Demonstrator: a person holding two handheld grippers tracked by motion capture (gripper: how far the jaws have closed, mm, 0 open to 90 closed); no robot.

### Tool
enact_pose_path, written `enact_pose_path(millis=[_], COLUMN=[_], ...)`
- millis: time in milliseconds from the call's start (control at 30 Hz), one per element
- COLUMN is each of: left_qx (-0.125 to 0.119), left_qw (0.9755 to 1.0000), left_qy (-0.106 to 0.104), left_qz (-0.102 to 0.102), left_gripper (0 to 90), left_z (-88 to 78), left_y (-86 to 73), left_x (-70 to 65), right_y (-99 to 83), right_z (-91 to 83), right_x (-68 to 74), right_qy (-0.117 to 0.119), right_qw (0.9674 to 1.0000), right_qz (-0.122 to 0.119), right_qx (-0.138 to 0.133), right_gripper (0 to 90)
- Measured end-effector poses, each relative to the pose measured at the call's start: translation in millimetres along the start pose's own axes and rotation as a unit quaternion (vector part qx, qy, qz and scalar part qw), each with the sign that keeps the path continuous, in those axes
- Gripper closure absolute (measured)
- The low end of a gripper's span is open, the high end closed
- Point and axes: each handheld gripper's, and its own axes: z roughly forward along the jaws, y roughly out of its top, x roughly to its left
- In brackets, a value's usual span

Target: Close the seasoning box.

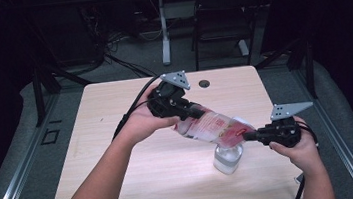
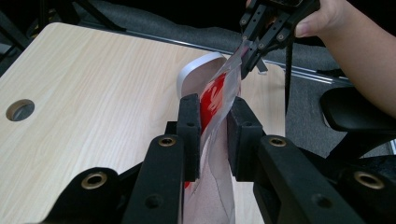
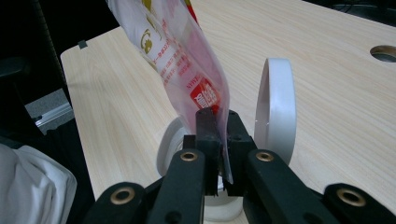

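A red-and-white pouch (image 1: 211,126) is being held tilted above a white flip-lid jar (image 1: 228,158) near the desk's (image 1: 118,136) right front edge; pouring is judged as being set up, nothing visibly flowing. The pouch's body is being pinched by the left gripper (image 2: 212,126), its corner by the right gripper (image 3: 219,140), both hands kept level.

A pouch (image 1: 213,126) hangs above a jar (image 1: 228,158) on the table (image 1: 120,151).
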Motion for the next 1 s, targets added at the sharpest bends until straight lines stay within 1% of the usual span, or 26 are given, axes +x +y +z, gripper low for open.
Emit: enact_pose_path(millis=[833, 1000], left_qx=[-0.004, -0.005], left_qw=[1.0, 1.0], left_qy=[-0.001, -0.001], left_qz=[-0.003, 0.0], left_gripper=[76.2, 75.9], left_z=[1.1, 1.4], left_y=[1.1, 1.8], left_x=[0.4, 0.4], right_y=[-0.5, -0.8], right_z=[0.2, 0.2], right_x=[-0.9, -1.3], right_qy=[-0.001, -0.001], right_qw=[1.0, 1.0], right_qz=[-0.001, -0.001], right_qx=[0.003, 0.004], right_gripper=[87.9, 88.0])
